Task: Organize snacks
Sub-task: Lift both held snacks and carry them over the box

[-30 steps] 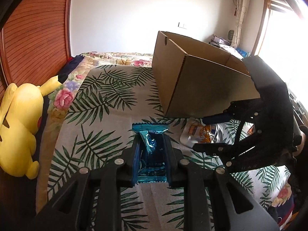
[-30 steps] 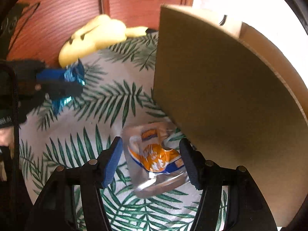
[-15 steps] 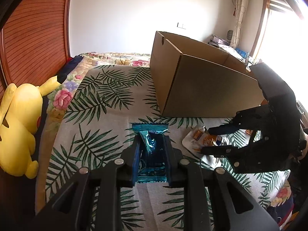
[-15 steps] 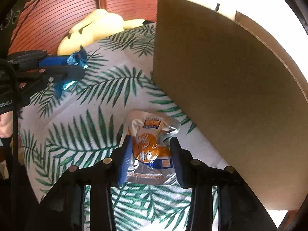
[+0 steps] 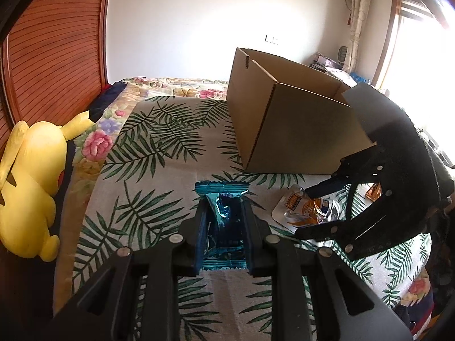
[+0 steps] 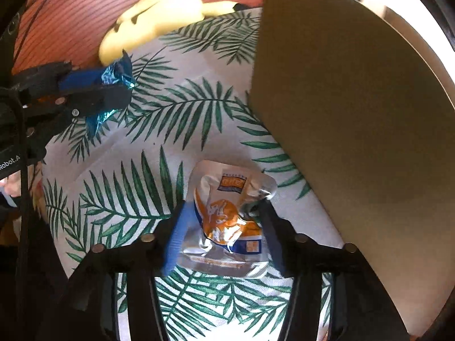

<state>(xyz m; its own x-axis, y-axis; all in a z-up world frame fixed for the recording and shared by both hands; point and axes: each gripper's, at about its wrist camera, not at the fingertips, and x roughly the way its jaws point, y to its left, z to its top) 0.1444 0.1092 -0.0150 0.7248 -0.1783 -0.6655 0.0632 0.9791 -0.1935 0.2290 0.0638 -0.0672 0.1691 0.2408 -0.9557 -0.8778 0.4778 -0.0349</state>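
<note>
The left hand-held gripper [image 5: 223, 228] squeezes a shiny blue snack pack [image 5: 224, 221] at the bottom middle. The right hand-held gripper [image 6: 224, 227] has just been opening around the orange and silver pouch [image 6: 227, 221], which lies on the leafy bed cover [image 5: 148, 153] beside the cardboard box [image 5: 298, 139].

A shiny teal-blue snack packet [image 5: 224, 213] with crimped ends sits at the lower middle of the left wrist view, standing lengthwise and pinched between two black jaws, its top seal poking out above them. In the right wrist view it appears at the upper left, raised off the bed. A crumpled silver pouch [image 6: 227, 221] printed in orange and blue lies flat on the palm-leaf bedspread at the lower middle of the right wrist view, just beside the box. The open cardboard box [image 5: 287, 125] stands upright on the bed, filling the right of that frame.
</note>
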